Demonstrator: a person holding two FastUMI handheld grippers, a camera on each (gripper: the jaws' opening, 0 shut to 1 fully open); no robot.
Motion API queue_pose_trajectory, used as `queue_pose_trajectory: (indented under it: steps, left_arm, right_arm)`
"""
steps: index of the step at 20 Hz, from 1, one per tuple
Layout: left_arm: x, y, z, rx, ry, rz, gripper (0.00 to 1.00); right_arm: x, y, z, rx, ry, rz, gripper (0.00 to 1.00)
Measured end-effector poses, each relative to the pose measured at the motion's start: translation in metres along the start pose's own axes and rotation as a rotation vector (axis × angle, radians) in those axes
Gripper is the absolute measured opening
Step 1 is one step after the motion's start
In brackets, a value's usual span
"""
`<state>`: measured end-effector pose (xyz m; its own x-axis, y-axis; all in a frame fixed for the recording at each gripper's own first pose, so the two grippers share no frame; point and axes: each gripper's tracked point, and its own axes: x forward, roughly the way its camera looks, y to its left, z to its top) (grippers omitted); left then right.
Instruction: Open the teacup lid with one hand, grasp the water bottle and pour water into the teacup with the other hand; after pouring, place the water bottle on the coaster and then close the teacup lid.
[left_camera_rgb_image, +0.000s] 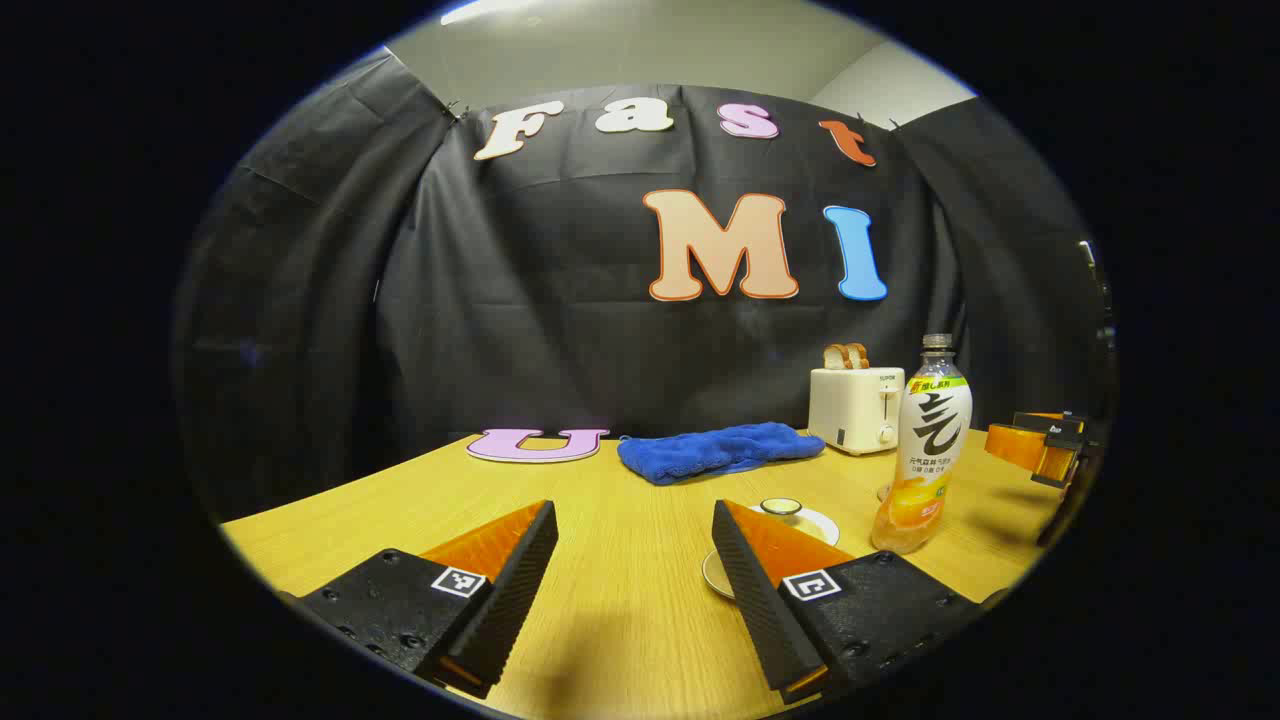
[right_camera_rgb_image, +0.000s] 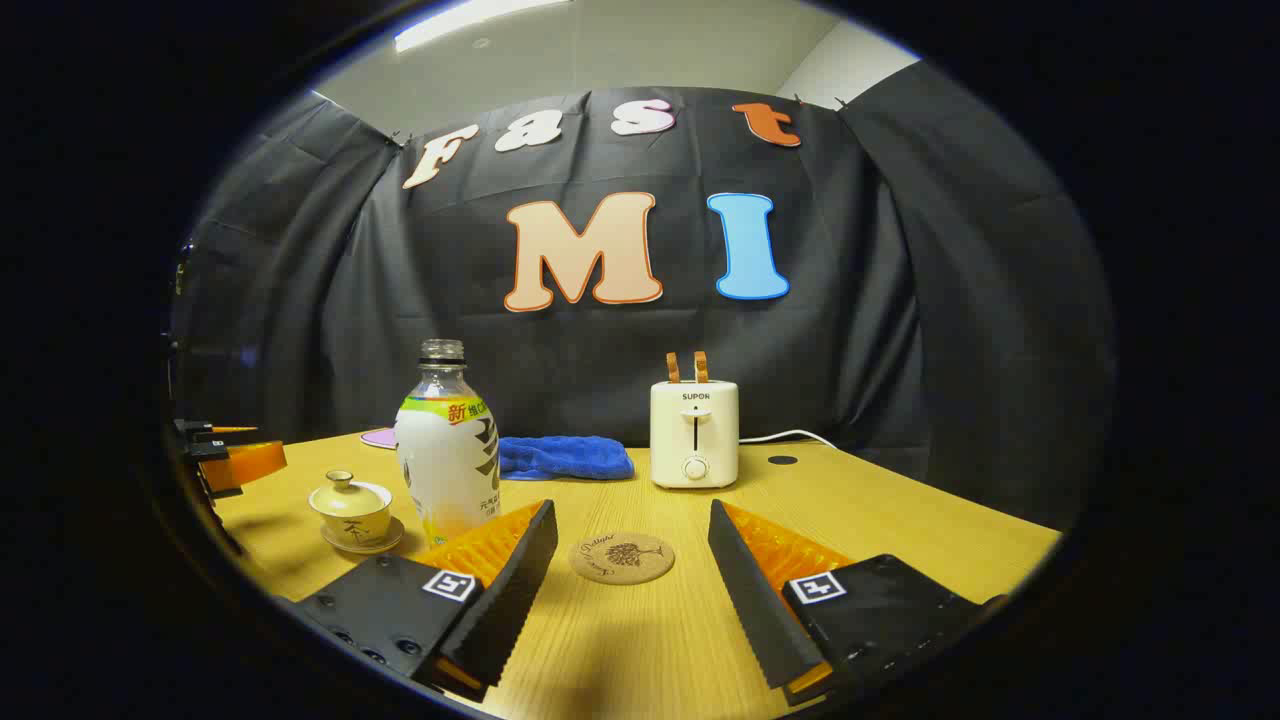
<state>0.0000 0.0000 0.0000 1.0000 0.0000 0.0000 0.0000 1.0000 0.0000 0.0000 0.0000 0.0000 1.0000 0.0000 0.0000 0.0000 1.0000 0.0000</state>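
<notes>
Wood table (right_camera_rgb_image: 900, 520) in black-cloth booth. Left gripper (left_camera_rgb_image: 635, 575) wide open, holds nothing, above table; right gripper (right_camera_rgb_image: 632, 575) likewise wide open and empty. In right gripper view: bottle (right_camera_rgb_image: 447, 462) upright, uncapped, at 10 o'clock; lidded teacup (right_camera_rgb_image: 351, 508) on saucer at 9, just left of bottle; coaster (right_camera_rgb_image: 621, 557) between the fingers, bare. Toaster (right_camera_rgb_image: 694, 432) at 12, blue cloth (right_camera_rgb_image: 565, 456) beside it. In left gripper view, teacup lid (left_camera_rgb_image: 781, 507) peeks behind right finger, bottle (left_camera_rgb_image: 922, 450) at 2.

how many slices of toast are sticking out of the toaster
2. Both stand upright side by side in the toaster slots at the back of the table, one toast slice left, the other toast slice right. None seems hidden.
</notes>
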Motion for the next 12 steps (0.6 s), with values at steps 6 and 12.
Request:
queue_pose_trajectory:
  steps: [6,12]
  left_arm:
    - [-0.0001,0.0001,0.0004,0.0,0.0,0.0,0.91]
    - [0.0001,0.0002,-0.0005,-0.001,-0.001,0.0,0.92]
  right_arm:
    - [-0.0002,0.0001,0.0003,0.0,0.0,0.0,0.96]
    - [-0.001,0.0003,0.0007,0.0,0.0,0.0,0.96]
